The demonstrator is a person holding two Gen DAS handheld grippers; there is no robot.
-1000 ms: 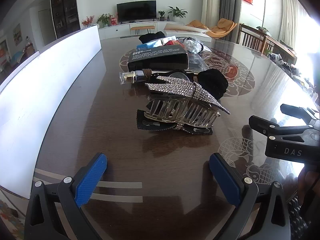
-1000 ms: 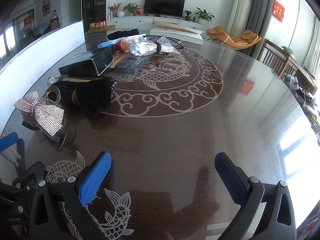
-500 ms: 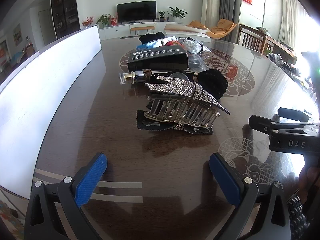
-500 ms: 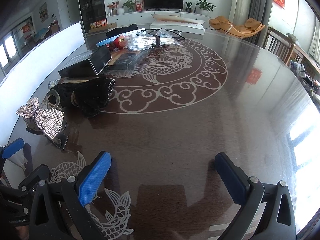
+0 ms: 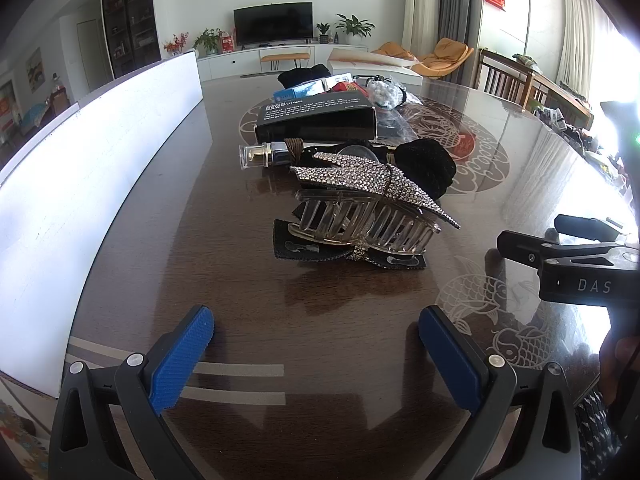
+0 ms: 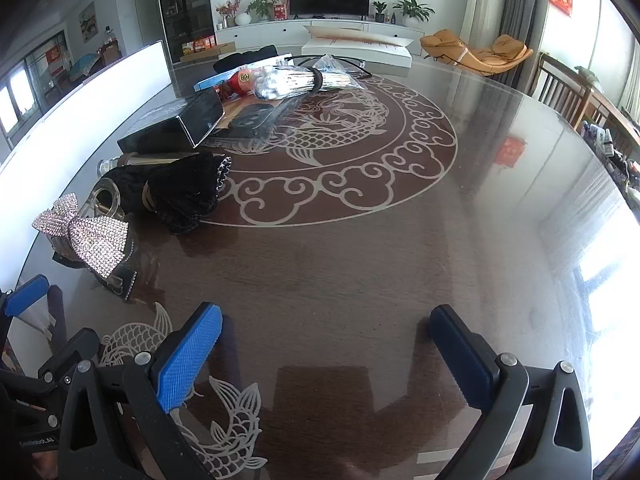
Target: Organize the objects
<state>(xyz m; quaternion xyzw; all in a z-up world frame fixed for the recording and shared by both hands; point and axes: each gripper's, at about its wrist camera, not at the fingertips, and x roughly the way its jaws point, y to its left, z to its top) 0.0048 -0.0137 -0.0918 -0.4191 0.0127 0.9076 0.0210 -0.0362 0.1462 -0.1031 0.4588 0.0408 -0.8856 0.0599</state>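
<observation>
Movement since a second ago belongs to the right gripper (image 6: 324, 356): its view has tipped down and closer over the table (image 6: 360, 264), so the carved medallion fills more of the frame, while in the left view its black body sits a touch lower and flatter beside the hair claw; the left gripper (image 5: 316, 356) has held where it was, blue pads spread wide with nothing between them, and the right one is spread wide and empty too. Landmark now is the rhinestone bow hair claw (image 5: 368, 208), lying on the dark table straight ahead of the left gripper and well clear of its fingertips. Under the claw, touching it, lies a flat black bow clip (image 5: 308, 246). Just behind the claw a perfume bottle (image 5: 264, 155) lies on its side, and a black velvet scrunchie (image 5: 424, 166) sits behind and to the right of the claw, close against it. Further behind stands a black box (image 5: 316, 120) with white print, and past that a pile of packets with a bundle of cotton swabs (image 6: 296, 80). Left of the claw a long white board (image 5: 80, 184) runs along the table edge. Right of the claw, the right gripper's body pokes in over the fish carving (image 5: 480, 292), with a bit of the person's hand (image 5: 620, 360) at the frame edge
</observation>
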